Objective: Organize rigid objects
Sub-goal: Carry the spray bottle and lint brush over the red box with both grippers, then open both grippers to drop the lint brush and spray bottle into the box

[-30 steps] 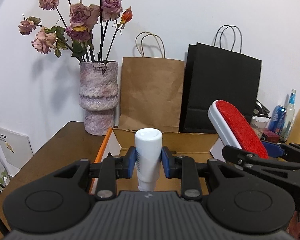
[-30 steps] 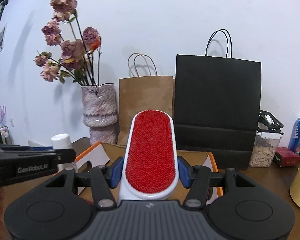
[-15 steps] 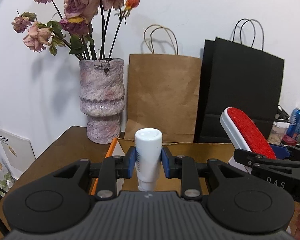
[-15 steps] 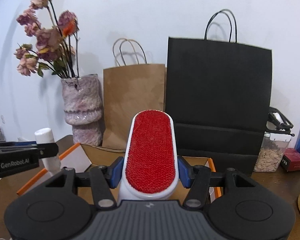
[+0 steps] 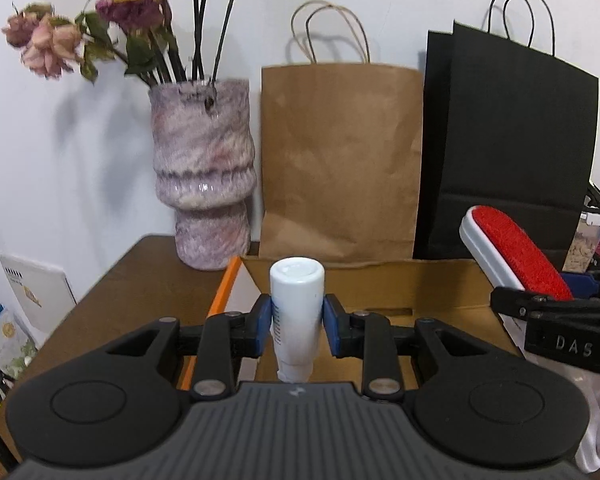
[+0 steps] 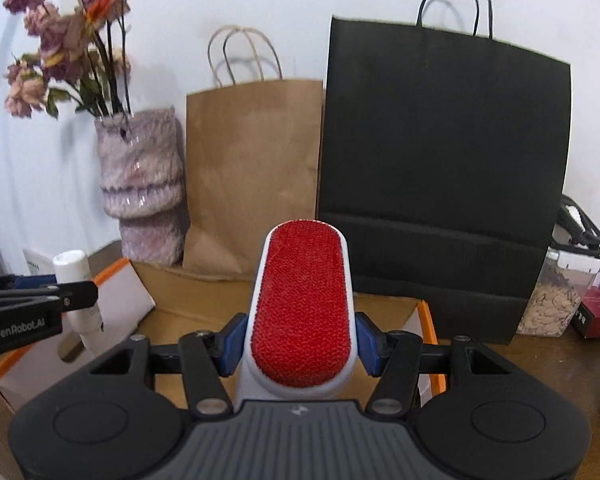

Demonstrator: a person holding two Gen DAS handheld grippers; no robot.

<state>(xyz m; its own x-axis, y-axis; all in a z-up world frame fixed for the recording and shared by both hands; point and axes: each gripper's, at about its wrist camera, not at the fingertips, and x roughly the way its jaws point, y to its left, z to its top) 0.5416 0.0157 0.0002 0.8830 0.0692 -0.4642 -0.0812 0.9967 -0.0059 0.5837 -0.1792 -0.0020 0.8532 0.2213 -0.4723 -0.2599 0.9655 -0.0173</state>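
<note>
A white bottle (image 5: 297, 280) stands upright between the blue pads of my left gripper (image 5: 297, 322). Its jaws are opening, though the pads still touch the bottle's sides. It hangs over the left part of an open cardboard box (image 5: 380, 280) with orange edges. My right gripper (image 6: 300, 342) is shut on a white lint brush (image 6: 302, 304) with a red face, held over the box's middle. The left wrist view shows the brush (image 5: 516, 248) at the right. In the right wrist view the bottle (image 6: 74, 268) and left gripper (image 6: 40, 292) are at the left.
Behind the box stand a mottled vase (image 5: 204, 168) of dried roses, a brown paper bag (image 5: 340, 152) and a black paper bag (image 5: 504, 140), all against the white wall. A clear jar (image 6: 556, 296) and a red packet (image 6: 596, 312) sit right on the wooden table (image 5: 132, 292).
Both grippers have moved forward over the box toward the bags and vase, carrying the bottle and the brush. The vase and bags look larger and closer.
</note>
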